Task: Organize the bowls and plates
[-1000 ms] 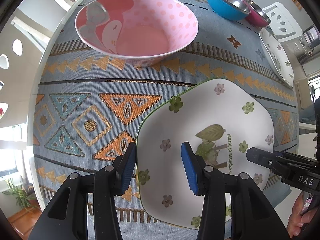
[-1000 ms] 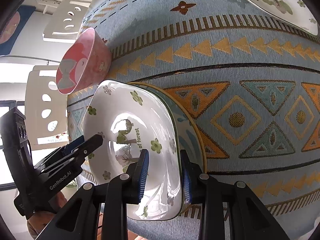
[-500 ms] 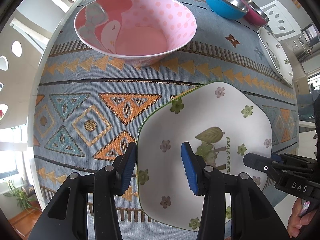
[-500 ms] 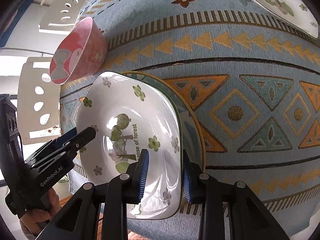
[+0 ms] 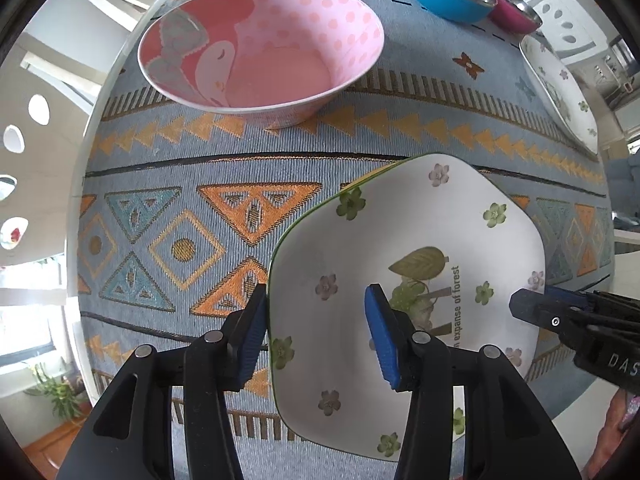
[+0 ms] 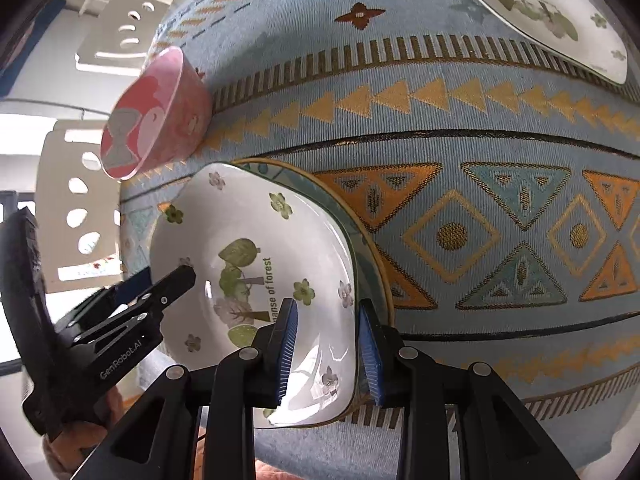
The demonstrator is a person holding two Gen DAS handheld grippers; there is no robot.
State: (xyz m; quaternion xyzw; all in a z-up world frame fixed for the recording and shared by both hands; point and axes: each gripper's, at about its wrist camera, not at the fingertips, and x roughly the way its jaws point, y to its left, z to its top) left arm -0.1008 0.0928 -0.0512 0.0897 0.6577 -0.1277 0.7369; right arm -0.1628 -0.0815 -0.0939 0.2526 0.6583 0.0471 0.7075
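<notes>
the floral plate (image 6: pixel 256 248) sits stacked on a blue-rimmed plate (image 6: pixel 372 268), right gripper (image 6: pixel 326 344) clamping its rim, left gripper (image 5: pixel 316 328) jaws opening astride its edge; pink bowl (image 5: pixel 260 48), steel bowls and second floral plate (image 6: pixel 536 12) remain unsorted.

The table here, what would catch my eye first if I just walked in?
Probably the white flowered dish near the table's front edge, with a black tool at each side: the left tool straddles its rim with jaws opening, and the right tool pinches the opposite rim. Behind it stands a big pink dotted bowl on the patterned blue tablecloth.
</notes>
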